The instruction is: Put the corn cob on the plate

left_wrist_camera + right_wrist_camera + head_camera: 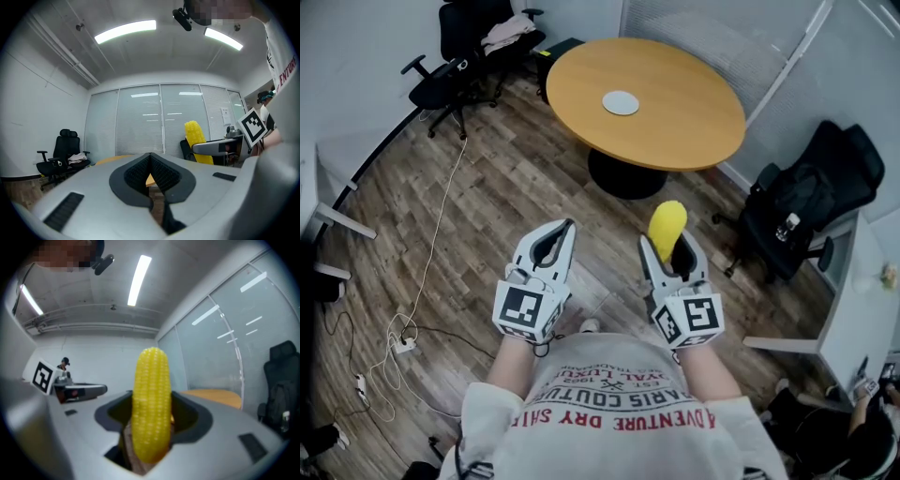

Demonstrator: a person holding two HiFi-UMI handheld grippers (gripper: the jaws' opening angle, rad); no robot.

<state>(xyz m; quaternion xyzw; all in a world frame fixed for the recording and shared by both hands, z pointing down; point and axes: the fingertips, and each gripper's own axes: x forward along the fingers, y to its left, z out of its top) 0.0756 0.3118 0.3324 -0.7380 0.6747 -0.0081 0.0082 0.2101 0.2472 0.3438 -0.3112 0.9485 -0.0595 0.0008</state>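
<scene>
Carrying stage, by judgement: the plate [621,102] on the round table [694,117] lies bare, well ahead of both tools. The next move calls for a forward reach, lowering and release. Left gripper [562,234]: jaws closed together on nothing. Right gripper [675,251]: jaws clamped on the lower end of the corn cob [666,223], which is held upright above the floor.

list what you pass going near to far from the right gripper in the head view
right gripper → corn cob held in its jaws → round wooden table → white plate
</scene>
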